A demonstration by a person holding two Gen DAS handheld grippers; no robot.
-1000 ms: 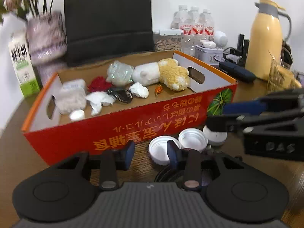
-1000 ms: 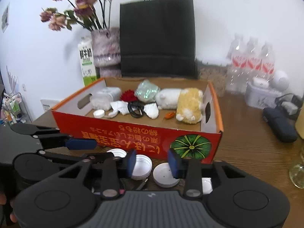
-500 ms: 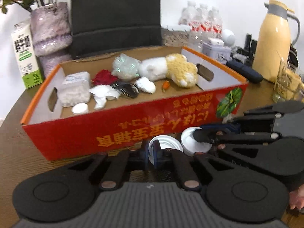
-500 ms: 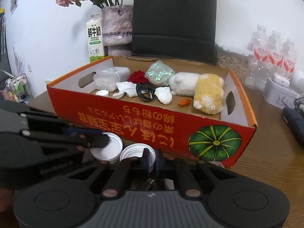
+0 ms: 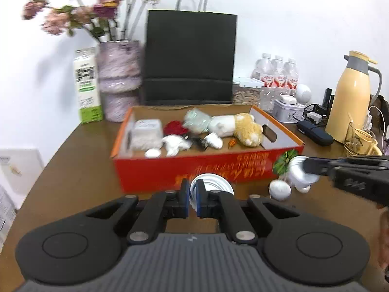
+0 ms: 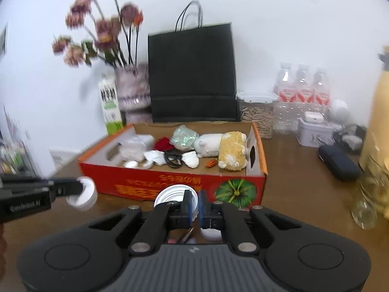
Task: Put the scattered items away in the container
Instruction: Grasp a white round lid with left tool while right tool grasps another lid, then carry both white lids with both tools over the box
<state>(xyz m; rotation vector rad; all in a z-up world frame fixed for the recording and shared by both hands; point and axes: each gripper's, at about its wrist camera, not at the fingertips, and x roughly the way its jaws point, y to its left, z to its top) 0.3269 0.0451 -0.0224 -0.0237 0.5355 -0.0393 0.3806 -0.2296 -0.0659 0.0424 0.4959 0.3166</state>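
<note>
The red cardboard box (image 5: 243, 168) (image 6: 145, 182) stands mid-table and holds plush toys, tissue, a cable and small items. My left gripper (image 5: 192, 200) is shut on a white jar lid (image 5: 214, 185), held just in front of the box wall. My right gripper (image 6: 193, 206) is shut on another white lid (image 6: 172, 194), also raised in front of the box. The right gripper's lid shows in the left wrist view (image 5: 300, 172); the left gripper's lid shows in the right wrist view (image 6: 83, 194). More white lids (image 5: 279, 189) lie on the table.
A black paper bag (image 5: 189, 58), flower vase (image 5: 119, 80) and milk carton (image 5: 87, 85) stand behind the box. Water bottles (image 5: 277, 73), a yellow thermos (image 5: 352, 97), a glass mug (image 5: 359, 141) and a dark case (image 5: 314, 132) sit at the right.
Both grippers closed on white lids on the table, then lifted them and pulled back, so the box now looks smaller and farther away.
</note>
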